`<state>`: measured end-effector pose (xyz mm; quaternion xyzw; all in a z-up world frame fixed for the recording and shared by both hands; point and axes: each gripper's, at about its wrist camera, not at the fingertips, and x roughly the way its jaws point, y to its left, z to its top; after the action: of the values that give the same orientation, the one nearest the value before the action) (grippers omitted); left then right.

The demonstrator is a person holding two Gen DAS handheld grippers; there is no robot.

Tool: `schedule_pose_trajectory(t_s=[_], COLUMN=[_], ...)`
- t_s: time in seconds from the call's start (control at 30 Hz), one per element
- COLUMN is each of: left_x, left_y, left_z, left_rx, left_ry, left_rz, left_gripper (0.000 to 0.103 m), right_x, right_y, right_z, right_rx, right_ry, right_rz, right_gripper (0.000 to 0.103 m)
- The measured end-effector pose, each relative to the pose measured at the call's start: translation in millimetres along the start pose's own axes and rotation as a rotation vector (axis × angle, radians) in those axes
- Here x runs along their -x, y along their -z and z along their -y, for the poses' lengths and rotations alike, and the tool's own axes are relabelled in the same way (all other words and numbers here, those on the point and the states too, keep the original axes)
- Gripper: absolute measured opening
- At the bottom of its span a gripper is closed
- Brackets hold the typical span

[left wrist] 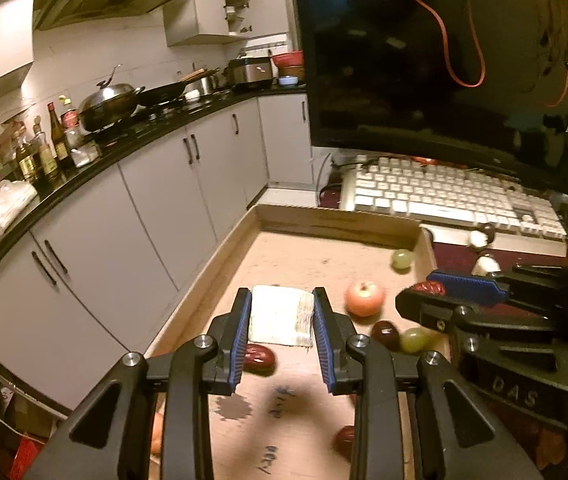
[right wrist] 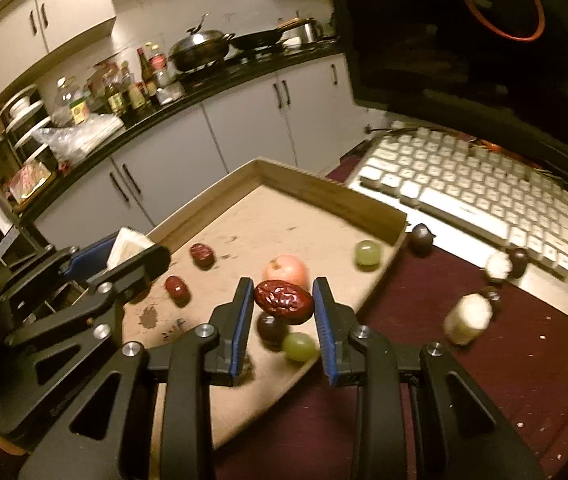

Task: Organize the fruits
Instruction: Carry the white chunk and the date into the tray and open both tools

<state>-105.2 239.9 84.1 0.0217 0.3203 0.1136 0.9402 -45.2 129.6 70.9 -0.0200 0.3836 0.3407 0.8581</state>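
In the left wrist view my left gripper (left wrist: 282, 296) is shut on a white, block-shaped piece (left wrist: 280, 322) above the wooden tray (left wrist: 324, 220). My right gripper (right wrist: 283, 286) is shut on a wrinkled red date (right wrist: 284, 302), held over the tray's (right wrist: 324, 188) near right part. Loose on the tray lie an apple (right wrist: 288, 266), two green grapes (right wrist: 366, 252) (right wrist: 300, 346), a dark grape (right wrist: 270, 328) and two more red dates (right wrist: 202, 254) (right wrist: 176, 288). The left gripper (right wrist: 132, 246) with its white piece (right wrist: 128, 244) shows at the left of the right wrist view.
A white keyboard (right wrist: 484, 192) and a dark monitor (left wrist: 424, 60) stand beyond the tray. On the maroon tabletop (right wrist: 504, 380) lie dark round fruits (right wrist: 422, 238) and white peeled pieces (right wrist: 468, 318). A kitchen counter (left wrist: 84, 160) with bottles and pans runs along the left.
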Motion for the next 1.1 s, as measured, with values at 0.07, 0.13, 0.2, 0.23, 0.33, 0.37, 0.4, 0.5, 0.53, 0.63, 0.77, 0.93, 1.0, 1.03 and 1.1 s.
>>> schedule_pose_trajectory(t_s=[0.07, 0.13, 0.2, 0.23, 0.33, 0.37, 0.4, 0.5, 0.53, 0.63, 0.77, 0.93, 1.0, 1.03, 1.1], left_x=[-4, -7, -8, -9, -11, -12, -13, -17, -19, -25, -28, -30, -31, -31, -33], left_y=[2, 4, 5, 6, 9, 9, 9, 10, 11, 14, 14, 13, 12, 12, 12], left_z=[-4, -7, -8, -9, -11, -11, -12, -13, -13, -13, -15, -17, -17, -17, -16], left_rx=[0.004, 0.007, 0.006, 0.007, 0.009, 0.008, 0.008, 0.006, 0.007, 0.010, 0.011, 0.017, 0.023, 0.024, 0.023], left_ry=[-0.011, -0.014, -0.020, -0.025, -0.029, -0.031, -0.033, -0.039, -0.042, -0.044, -0.051, -0.066, -0.074, -0.079, -0.084], left_rz=[-0.004, -0.010, -0.013, -0.014, -0.022, -0.024, -0.025, -0.035, -0.042, -0.061, -0.073, -0.086, -0.096, -0.097, -0.104], left_gripper=[0.029, 0.029, 0.029, 0.029, 0.029, 0.029, 0.029, 0.029, 0.029, 0.029, 0.029, 0.031, 0.031, 0.031, 0.034], right_x=[-4, -9, -13, -15, -19, -20, -22, -27, -28, -33, -34, -35, -35, -35, -35], right_y=[1, 2, 3, 3, 6, 6, 6, 8, 9, 11, 11, 10, 9, 9, 9], right_z=[-5, -10, -12, -13, -16, -16, -17, -18, -19, -18, -18, -18, -17, -17, -17], right_rx=[0.007, 0.016, 0.022, 0.024, 0.027, 0.027, 0.027, 0.030, 0.031, 0.026, 0.029, 0.035, 0.031, 0.030, 0.031], right_ry=[-0.001, -0.004, -0.005, -0.006, -0.008, -0.009, -0.011, -0.011, -0.012, -0.011, -0.006, -0.004, -0.013, -0.015, -0.019], right_rz=[-0.009, -0.023, -0.033, -0.038, -0.049, -0.051, -0.057, -0.069, -0.072, -0.087, -0.082, -0.085, -0.088, -0.090, -0.094], right_gripper=[0.032, 0.032, 0.032, 0.032, 0.032, 0.032, 0.032, 0.032, 0.032, 0.032, 0.032, 0.032, 0.032, 0.032, 0.033])
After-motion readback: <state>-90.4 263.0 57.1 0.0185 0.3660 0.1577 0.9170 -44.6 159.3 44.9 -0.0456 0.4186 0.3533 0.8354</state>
